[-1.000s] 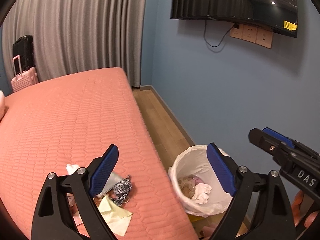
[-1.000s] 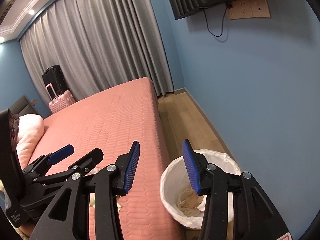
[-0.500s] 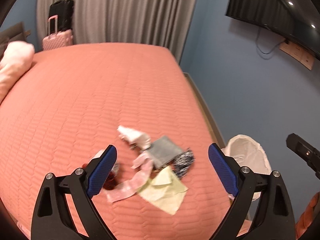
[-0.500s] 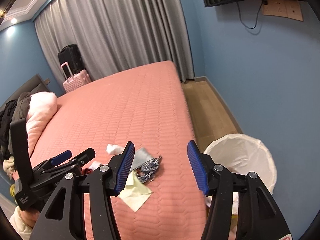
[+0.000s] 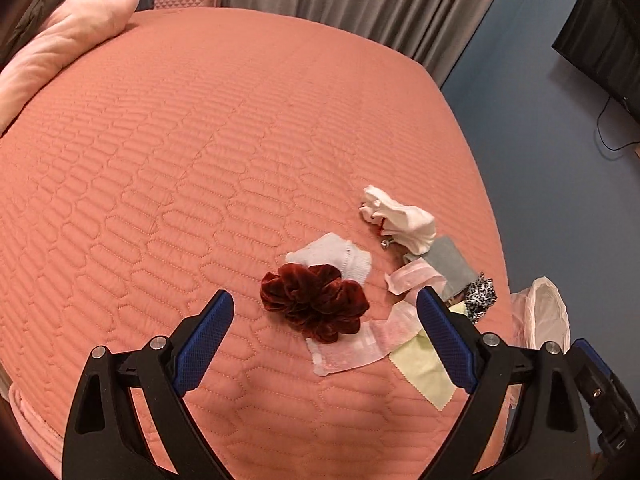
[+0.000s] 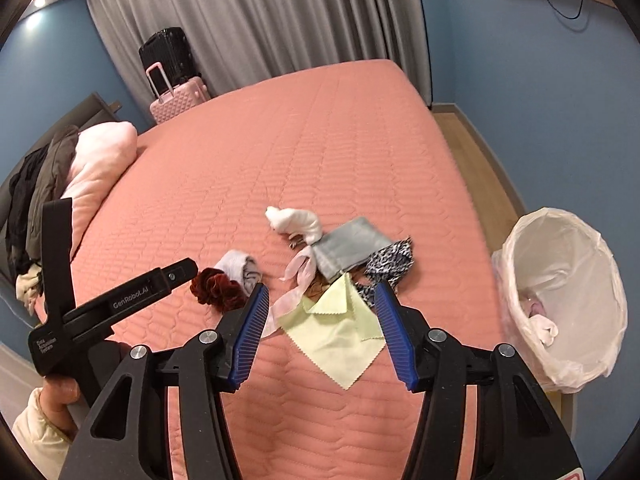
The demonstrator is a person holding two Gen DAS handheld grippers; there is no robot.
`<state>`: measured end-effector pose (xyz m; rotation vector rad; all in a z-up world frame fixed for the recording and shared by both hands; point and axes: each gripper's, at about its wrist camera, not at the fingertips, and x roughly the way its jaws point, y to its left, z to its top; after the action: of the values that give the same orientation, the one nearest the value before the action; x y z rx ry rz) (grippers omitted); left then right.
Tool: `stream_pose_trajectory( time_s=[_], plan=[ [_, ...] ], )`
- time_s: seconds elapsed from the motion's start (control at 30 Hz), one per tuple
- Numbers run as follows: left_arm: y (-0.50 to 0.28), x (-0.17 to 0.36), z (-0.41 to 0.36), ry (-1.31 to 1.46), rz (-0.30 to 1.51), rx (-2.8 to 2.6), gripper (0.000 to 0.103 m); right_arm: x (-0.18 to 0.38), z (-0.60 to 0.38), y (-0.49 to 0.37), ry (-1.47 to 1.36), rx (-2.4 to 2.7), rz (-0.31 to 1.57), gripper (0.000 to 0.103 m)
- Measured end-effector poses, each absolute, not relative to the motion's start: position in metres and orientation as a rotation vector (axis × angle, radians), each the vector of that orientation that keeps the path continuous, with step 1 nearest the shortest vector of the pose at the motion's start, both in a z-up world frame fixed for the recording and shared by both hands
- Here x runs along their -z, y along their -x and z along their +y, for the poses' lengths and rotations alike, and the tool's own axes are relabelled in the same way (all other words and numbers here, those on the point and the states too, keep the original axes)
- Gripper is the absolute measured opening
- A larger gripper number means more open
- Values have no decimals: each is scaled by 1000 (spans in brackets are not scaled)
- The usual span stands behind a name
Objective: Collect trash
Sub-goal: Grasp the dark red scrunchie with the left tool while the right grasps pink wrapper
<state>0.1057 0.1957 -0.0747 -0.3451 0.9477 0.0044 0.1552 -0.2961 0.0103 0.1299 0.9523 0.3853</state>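
Trash pile (image 6: 332, 280) on bed (image 6: 280, 152), centre frame | bin (image 6: 568, 292) right edge | step: approach | right gripper (image 6: 320, 322) jaws just widened, empty, above yellow cloth (image 6: 340, 332) | left gripper (image 5: 324, 340) wide, empty, over scrunchie (image 5: 314, 304) | next: lower, pinch.

The bedspread (image 6: 320, 140) is salmon pink with a quilted lozenge pattern. On it lie a dark red scrunchie (image 5: 314, 306), a pale yellow cloth (image 6: 340, 332), a grey cloth (image 6: 348, 252), a black-and-white spotted scrap (image 6: 390, 264), and white rags (image 5: 400, 220). The bin liner (image 6: 560, 288) is white, the walls (image 6: 520, 80) blue, and the curtains (image 6: 260, 20) grey.
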Motion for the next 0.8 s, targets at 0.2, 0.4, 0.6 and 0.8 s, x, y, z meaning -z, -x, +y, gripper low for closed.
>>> stream_pose_trajectory(
  time_s=[0.2, 0.4, 0.6, 0.8],
  plan=[
    [-118, 100, 204, 385, 1007, -1, 88, 20, -272, -164, -99, -398, 1014, 54],
    [-134, 120, 200, 388, 1073, 32, 65, 41, -256, -184, -78, -401, 1052, 54],
    [-132, 121, 200, 381, 1073, 71, 39, 65, -242, -212, -80, -403, 1097, 52],
    [-125, 111, 208, 372, 1049, 110, 13, 92, -231, -235, -85, -398, 1157, 34]
  ],
)
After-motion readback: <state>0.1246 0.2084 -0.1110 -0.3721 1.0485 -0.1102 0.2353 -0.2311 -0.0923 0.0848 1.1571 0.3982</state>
